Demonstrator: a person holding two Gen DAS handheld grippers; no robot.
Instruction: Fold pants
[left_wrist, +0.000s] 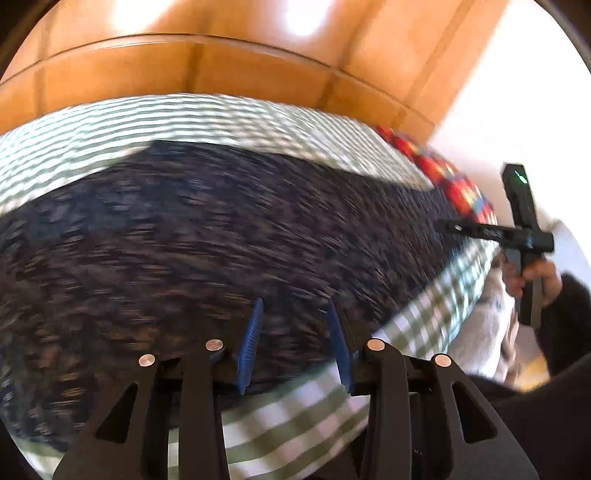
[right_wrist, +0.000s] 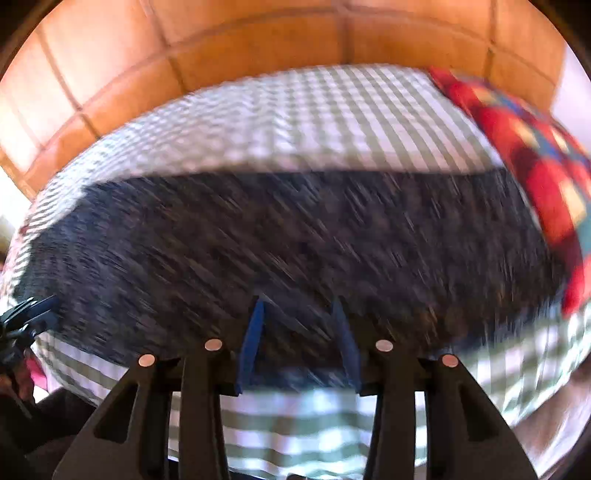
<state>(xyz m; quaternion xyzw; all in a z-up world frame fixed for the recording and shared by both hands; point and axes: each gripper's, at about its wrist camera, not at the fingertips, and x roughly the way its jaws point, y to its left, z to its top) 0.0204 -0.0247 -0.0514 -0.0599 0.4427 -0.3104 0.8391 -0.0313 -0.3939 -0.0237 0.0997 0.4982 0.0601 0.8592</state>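
A red patchwork pillow (right_wrist: 524, 155) lies at the right end of my bed (right_wrist: 295, 122), touching the far right end of the pants (right_wrist: 280, 236); orange tiled floor (right_wrist: 229, 40) lies beyond. The pants, dark mottled fabric, lie flat lengthwise across the green-and-white checked cover. Motion blur smears all textures. My left gripper (left_wrist: 295, 306) and right gripper (right_wrist: 299, 306) both have jaws parted over the pants' near edge, holding nothing.

Dark navy mottled pants (right_wrist: 288, 236) on green/white check sheet (right_wrist: 314, 122), red multicolour blanket (right_wrist: 517, 147), blue pads (left_wrist: 251, 339).
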